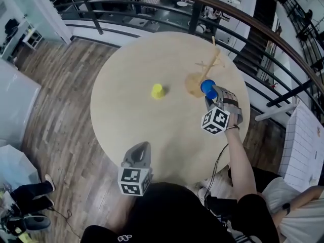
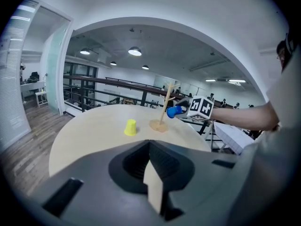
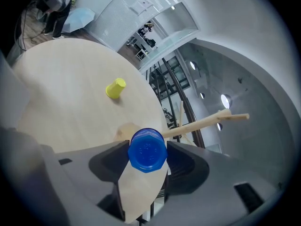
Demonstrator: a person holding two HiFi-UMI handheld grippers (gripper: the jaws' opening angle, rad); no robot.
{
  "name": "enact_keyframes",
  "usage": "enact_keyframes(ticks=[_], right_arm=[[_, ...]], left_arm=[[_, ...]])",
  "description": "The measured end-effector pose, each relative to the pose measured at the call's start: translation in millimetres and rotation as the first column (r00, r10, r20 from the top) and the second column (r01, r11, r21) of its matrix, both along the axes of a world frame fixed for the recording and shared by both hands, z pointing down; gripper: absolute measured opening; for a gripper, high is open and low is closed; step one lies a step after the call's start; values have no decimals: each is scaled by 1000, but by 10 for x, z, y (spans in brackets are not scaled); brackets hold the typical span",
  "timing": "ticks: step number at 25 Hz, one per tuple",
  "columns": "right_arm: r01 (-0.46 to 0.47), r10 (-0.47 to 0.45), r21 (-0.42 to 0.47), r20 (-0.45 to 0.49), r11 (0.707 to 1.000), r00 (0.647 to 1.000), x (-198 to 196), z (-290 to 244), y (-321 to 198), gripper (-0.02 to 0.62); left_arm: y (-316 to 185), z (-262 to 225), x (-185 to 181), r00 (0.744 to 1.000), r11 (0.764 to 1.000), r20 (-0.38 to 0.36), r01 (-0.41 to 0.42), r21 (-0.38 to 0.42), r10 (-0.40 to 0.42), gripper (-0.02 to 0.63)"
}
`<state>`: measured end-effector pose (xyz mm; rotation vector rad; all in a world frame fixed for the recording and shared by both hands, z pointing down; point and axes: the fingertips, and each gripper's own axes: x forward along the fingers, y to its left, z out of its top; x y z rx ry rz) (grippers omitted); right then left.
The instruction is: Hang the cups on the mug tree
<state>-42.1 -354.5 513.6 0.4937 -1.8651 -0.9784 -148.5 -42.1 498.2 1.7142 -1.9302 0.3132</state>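
A: So right tongs clamp the blue cup?
B: Yep, beside the mug tree, likely lining up a peg; left tongs shut, empty; yellow cup waits upside down on bench

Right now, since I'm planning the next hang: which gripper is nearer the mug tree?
Right. The right gripper, shut on the blue cup, is just beside the mug tree; the left gripper, shut and empty, is at the table's near edge, well away.

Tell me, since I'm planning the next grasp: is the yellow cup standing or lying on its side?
Standing, seemingly mouth-down: the yellow cup is wider at its base than its top.
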Motion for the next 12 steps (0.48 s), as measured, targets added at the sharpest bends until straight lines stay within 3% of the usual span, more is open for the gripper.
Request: enact_keyframes(ticks=[12], right_arm=[[-36,34,-79,-30,996,999,-136,431,-277,256]], left_arm=[[67,40,-152,1000,1000,12,28,-7,-28,12]])
